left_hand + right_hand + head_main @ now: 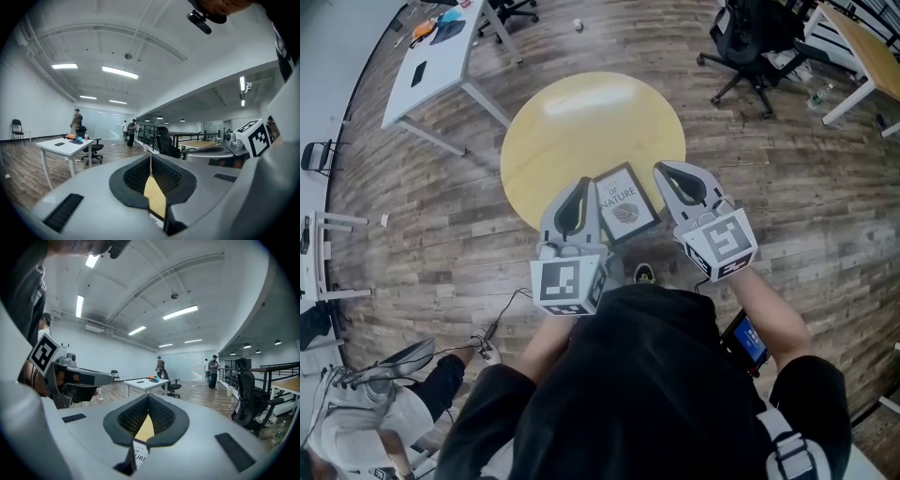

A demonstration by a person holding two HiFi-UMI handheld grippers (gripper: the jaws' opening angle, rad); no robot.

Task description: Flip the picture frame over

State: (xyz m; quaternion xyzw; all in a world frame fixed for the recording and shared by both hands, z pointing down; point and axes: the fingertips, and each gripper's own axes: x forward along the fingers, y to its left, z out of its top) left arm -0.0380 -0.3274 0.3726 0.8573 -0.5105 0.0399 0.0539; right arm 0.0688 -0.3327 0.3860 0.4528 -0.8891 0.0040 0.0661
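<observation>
Head view: the person's dark torso covers the near rim of the round yellow tabletop (581,122) and cuts off the arms below both marker cubes. The picture frame (625,203) lies print side up at the near edge of that tabletop, between the two tongs. The left tongs (580,184) sit just beside its left edge and the right tongs (662,169) just beside its right corner; whether either touches it cannot be told from above. Both look narrow. A second, white tabletop (431,56) and a black office chair (750,42) stand well apart on the wooden floor (787,206).

Left gripper view: the left tongs (150,157) have their tips pressed together with nothing gripped. Through the slot behind the tips show yellow tabletop (154,194) and, cut off at the bottom, a pale sliver of the frame (157,216).

Right gripper view: the right tongs (148,397) are likewise closed and empty. Below the tips appear the tabletop (145,428) and a corner of the frame (139,455), its print only partly readable.
</observation>
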